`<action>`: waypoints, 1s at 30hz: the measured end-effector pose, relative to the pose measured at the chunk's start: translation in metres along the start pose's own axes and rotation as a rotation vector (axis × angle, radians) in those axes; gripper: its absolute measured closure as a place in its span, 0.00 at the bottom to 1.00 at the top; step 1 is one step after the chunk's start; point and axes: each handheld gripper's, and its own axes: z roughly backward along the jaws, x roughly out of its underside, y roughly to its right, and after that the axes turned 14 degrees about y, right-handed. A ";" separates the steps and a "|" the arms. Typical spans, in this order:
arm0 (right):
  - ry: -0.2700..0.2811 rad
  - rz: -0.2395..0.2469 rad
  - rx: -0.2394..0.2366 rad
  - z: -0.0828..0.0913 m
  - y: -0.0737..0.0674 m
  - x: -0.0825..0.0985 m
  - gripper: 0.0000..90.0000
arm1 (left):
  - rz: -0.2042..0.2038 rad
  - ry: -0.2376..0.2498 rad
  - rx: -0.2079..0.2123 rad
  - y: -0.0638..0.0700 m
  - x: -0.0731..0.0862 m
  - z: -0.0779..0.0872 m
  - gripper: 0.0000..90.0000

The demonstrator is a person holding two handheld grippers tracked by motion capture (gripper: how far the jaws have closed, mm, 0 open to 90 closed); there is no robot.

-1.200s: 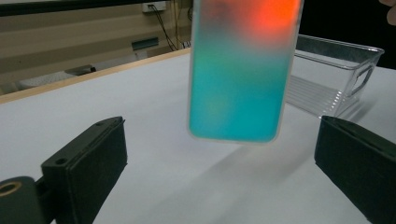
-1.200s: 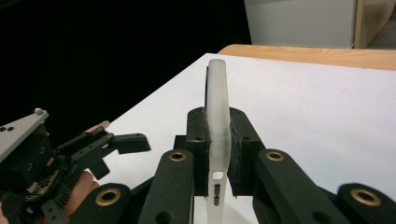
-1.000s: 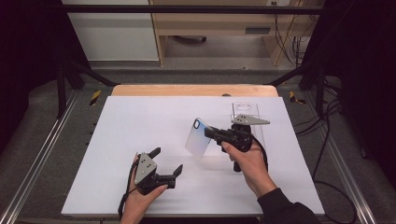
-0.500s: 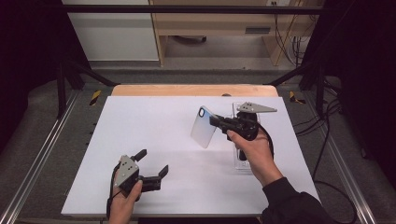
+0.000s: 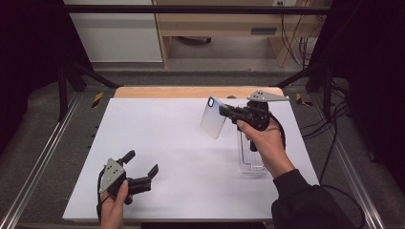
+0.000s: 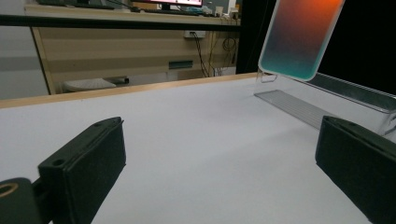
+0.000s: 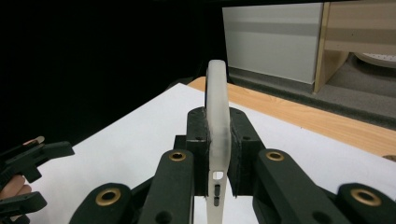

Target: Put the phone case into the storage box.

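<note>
Right hand-held gripper (image 5: 222, 110) clamped on one edge of phone case (image 5: 213, 117); jaws pressed flat against both faces, as confirmed in right gripper view (image 7: 217, 154). Phone case held in the air, tilted, above the worktop (image 5: 181, 143) and just to the left of the clear tray (image 5: 251, 160), near the tray's far end. Left hand-held gripper (image 5: 142, 168) wide open, nothing between the jaws, resting low near the front left corner of worktop, well apart from the tray.

Risks, as judged from present grip:
- Grip taken on a thin edge only; possible slip or rotation of case between pads under a quick swing
- Flexible case wall; possible bending or popping free under excess squeeze
- Tray light and loose on worktop; possible shove or tip on contact with a lowered case corner
- Misalignment with tray on lowering; case possibly left propped on tray rim

No brand, label or readable writing on case, tray or either hand-held gripper; case face in left gripper view (image 6: 299, 37) shows a teal-to-orange colour fade
</note>
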 end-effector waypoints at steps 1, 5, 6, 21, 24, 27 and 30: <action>0.001 -0.004 0.000 -0.002 0.001 -0.001 0.90 | 0.000 0.007 -0.002 -0.001 0.000 0.001 0.01; -0.009 0.003 -0.004 -0.011 0.005 -0.004 0.90 | -0.011 0.020 0.001 -0.004 -0.001 0.002 0.01; -0.011 0.007 -0.007 -0.013 0.005 -0.004 0.90 | -0.002 0.023 0.003 -0.005 0.000 0.002 0.01; -0.015 0.021 0.015 -0.009 0.008 -0.018 0.90 | -0.010 0.043 -0.001 -0.008 -0.003 0.005 0.01; -0.010 0.053 0.027 0.001 0.009 -0.025 0.90 | -0.016 0.036 -0.005 -0.010 -0.002 0.006 0.01; -0.012 0.070 0.042 0.011 0.014 -0.031 0.90 | -0.003 0.034 -0.012 -0.012 0.000 0.006 0.01; -0.012 0.084 0.055 0.019 0.022 -0.035 0.90 | 0.000 0.033 -0.015 -0.013 0.001 0.006 0.02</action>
